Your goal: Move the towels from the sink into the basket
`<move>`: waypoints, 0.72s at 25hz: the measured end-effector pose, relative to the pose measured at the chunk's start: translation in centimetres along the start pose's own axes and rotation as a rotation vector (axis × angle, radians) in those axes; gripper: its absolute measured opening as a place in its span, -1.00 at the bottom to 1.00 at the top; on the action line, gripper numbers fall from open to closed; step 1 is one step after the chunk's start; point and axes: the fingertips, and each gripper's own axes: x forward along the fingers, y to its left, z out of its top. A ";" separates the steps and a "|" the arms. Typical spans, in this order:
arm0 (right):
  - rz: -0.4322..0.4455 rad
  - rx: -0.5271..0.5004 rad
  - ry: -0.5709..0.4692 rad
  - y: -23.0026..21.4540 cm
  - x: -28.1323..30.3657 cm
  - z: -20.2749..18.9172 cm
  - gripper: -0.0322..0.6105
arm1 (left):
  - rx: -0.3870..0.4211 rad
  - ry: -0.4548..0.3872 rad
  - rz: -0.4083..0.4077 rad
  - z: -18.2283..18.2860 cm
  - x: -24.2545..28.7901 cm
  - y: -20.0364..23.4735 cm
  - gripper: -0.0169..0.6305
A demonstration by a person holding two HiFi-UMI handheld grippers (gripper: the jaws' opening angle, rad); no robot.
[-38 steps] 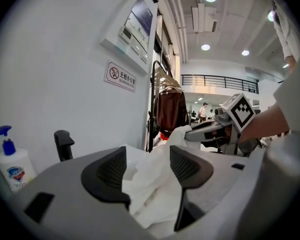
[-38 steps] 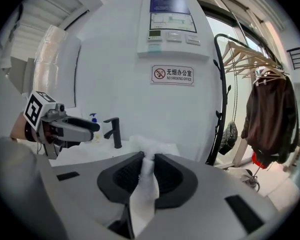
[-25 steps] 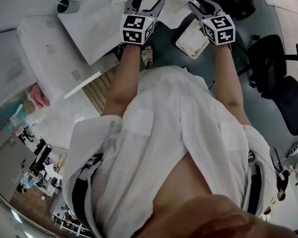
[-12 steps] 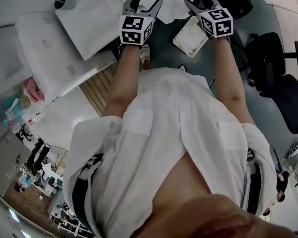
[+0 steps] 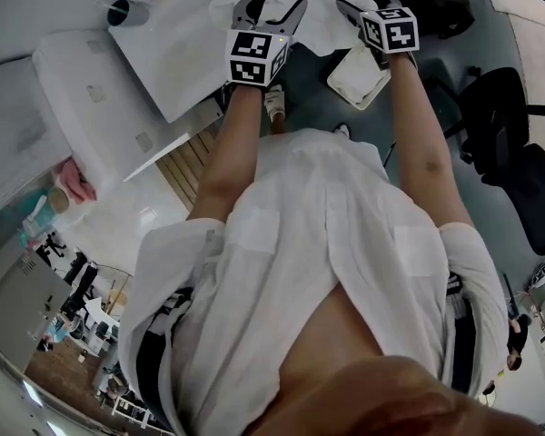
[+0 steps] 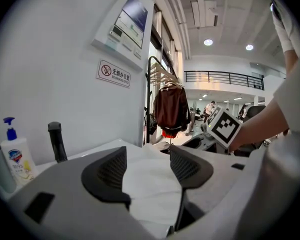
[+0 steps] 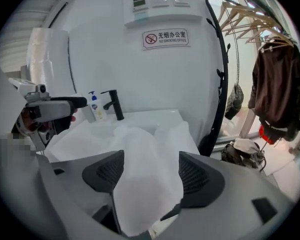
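We list, by the sink [image 7: 160,118]:
- sink: white, smooth, faintly glossy.
- towels [image 7: 140,169], on the sink: white cloth, matt, softly creased.
- tap [image 7: 115,104], at the sink's back: matt black metal.
- bottle [image 7: 94,107], beside the tap: glossy white plastic with a blue pump.
- slats [image 5: 183,166], beside the sink: pale, wood-like.

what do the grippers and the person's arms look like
The left gripper and right gripper each have a grey body, black curved fingers with ribbed pads, and a white cube bearing black square markers. The person wears a white short-sleeved shirt; forearms bare.
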 end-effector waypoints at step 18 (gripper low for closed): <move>-0.001 0.014 0.117 -0.9 6.0 1.1 -0.73 | 0.013 0.057 -0.044 -0.8 3.9 4.1 -0.12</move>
